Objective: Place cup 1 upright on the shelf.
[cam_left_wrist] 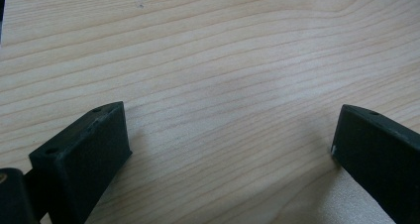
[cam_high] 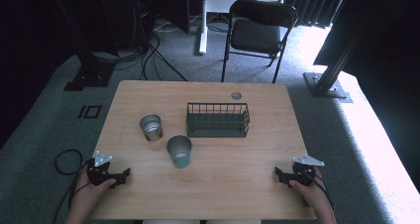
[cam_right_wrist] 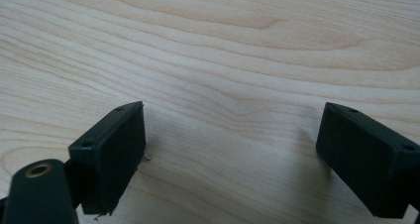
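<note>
On the wooden table [cam_high: 233, 169] stand two metal cups: one [cam_high: 151, 127] left of centre and a second [cam_high: 179, 151] nearer me. A dark wire basket [cam_high: 218, 119] sits behind them at the middle, empty as far as I can see. My left gripper [cam_high: 124, 176] rests at the table's front left corner, held by a hand. My right gripper [cam_high: 279, 177] rests at the front right. In the left gripper view the left gripper [cam_left_wrist: 230, 135] has its jaws wide apart over bare wood. The right gripper [cam_right_wrist: 233, 130] is likewise open over bare wood.
A small round metal grommet [cam_high: 236, 95] is set in the table near the far edge. Beyond the table stand a black folding chair [cam_high: 257, 33], a white desk leg [cam_high: 202, 21] and floor cables [cam_high: 153, 60]. A cable loop [cam_high: 67, 160] lies left of the table.
</note>
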